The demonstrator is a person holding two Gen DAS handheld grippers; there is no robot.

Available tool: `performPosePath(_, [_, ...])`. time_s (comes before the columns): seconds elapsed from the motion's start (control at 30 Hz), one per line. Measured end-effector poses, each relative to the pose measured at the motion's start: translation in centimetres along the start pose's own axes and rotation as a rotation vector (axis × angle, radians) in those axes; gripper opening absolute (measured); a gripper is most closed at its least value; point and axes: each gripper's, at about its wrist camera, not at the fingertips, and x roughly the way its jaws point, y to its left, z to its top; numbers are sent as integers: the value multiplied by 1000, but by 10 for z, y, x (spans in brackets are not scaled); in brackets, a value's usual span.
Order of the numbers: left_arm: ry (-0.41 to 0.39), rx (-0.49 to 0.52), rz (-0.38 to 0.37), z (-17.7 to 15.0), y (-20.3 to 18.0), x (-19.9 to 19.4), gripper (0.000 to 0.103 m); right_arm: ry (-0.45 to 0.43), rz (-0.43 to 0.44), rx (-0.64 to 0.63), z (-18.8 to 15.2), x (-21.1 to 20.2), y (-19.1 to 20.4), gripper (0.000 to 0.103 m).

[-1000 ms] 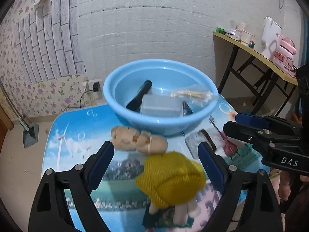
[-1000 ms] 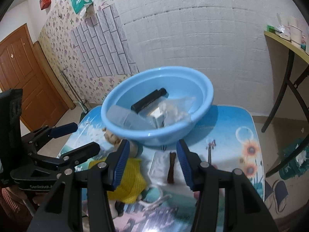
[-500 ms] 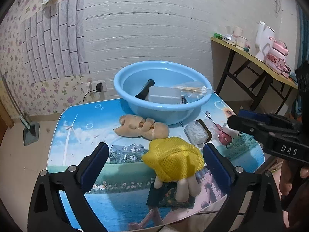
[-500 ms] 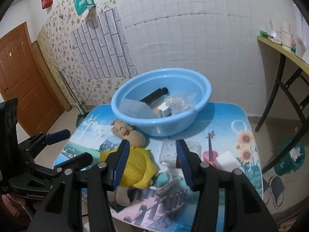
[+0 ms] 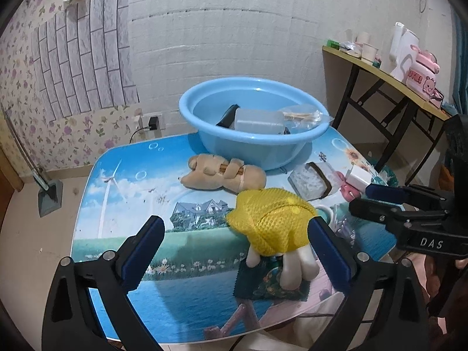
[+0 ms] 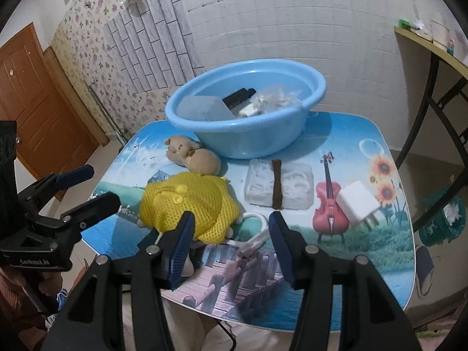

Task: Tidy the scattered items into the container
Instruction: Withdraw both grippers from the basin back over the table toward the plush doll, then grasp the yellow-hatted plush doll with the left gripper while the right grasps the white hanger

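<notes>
Cluttered picture table before a blue basin

The right gripper, jaws opening with nothing gripped, hangs above a white cable beside the yellow mesh toy.

Picture-printed table, blue basin at its back, tan plush, yellow-dressed doll, clear packet, white charger near the front.

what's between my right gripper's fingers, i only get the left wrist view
Observer: In the right wrist view, the right gripper is opening its jaws. A white loop lies in line between them and the pads touch nothing.
Operator: is the charger in the way
Observer: No. The white charger lies to the right of the jaws, with its prongs pointing down-right.
Operator: anything hidden in the basin
Observer: In the basin, a small white item sits beside the clear box.
</notes>
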Motion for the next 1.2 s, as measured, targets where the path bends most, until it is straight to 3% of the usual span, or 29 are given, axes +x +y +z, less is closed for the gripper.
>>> performPosePath(0.2, [33, 5, -2, -7, -2, 9, 99, 19, -9, 18, -5, 6, -8, 55])
performPosePath(0.3, [39, 12, -1, -10, -5, 12, 99, 31, -18, 0, -8, 8, -7, 61])
performPosePath(0.63, [86, 23, -9, -26, -15, 27, 99, 78, -12, 26, -21, 19, -17, 61])
performPosePath(1.2, [112, 51, -31, -16, -28, 52, 99, 110, -16, 29, -25, 38, -25, 61])
